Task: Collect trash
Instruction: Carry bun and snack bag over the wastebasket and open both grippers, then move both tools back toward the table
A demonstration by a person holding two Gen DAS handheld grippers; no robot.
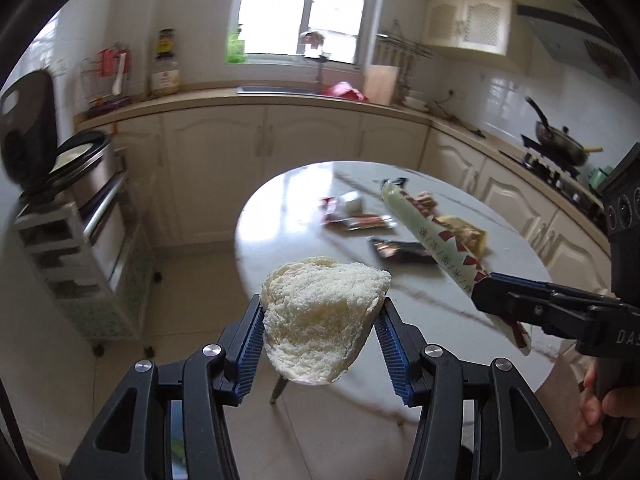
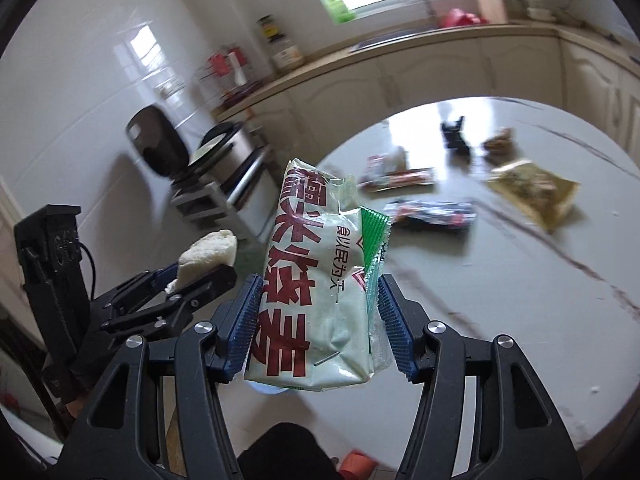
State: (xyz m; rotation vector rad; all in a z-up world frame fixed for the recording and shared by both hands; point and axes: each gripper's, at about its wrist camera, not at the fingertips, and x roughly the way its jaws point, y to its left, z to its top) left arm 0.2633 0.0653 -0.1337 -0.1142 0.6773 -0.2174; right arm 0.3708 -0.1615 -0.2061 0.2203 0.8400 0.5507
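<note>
Left hand-held gripper (image 1: 320, 334), bottom centre of the left wrist view: blue ribbed pads pinching a pale crumbly piece of bread (image 1: 320, 316), one pad on each side, bread held up off the tabletop. Same hand-held gripper shows at lower left of the right wrist view, bread (image 2: 208, 258) sticking up out of its tips.

Right hand-held gripper (image 2: 318, 326), bottom centre of the right wrist view: closed on a pale green wrapper (image 2: 316, 284) with big red characters, gripped at its lower part, upper end poking up past the fingers. A small green sachet (image 2: 374, 236) sits pressed against the wrapper's right side, between it and the right pad. In the left wrist view the wrapper (image 1: 436, 248) runs diagonally from right of centre up toward the middle, clamped near its lower end.

Beyond both: round white marble tabletop (image 1: 288, 216). Lying on it, well apart from the hand-held grippers: dark snack wrapper (image 2: 434, 212), red-and-white wrapper (image 2: 400, 180), yellowish packet (image 2: 534, 190), small brown bit (image 2: 498, 144) at the far side. All motion-blurred.

Background: cream cabinets (image 1: 312, 136) under the window (image 1: 304, 4), rice cooker (image 1: 30, 132) with lid up at left, wok (image 1: 560, 144) on the stove at right.
</note>
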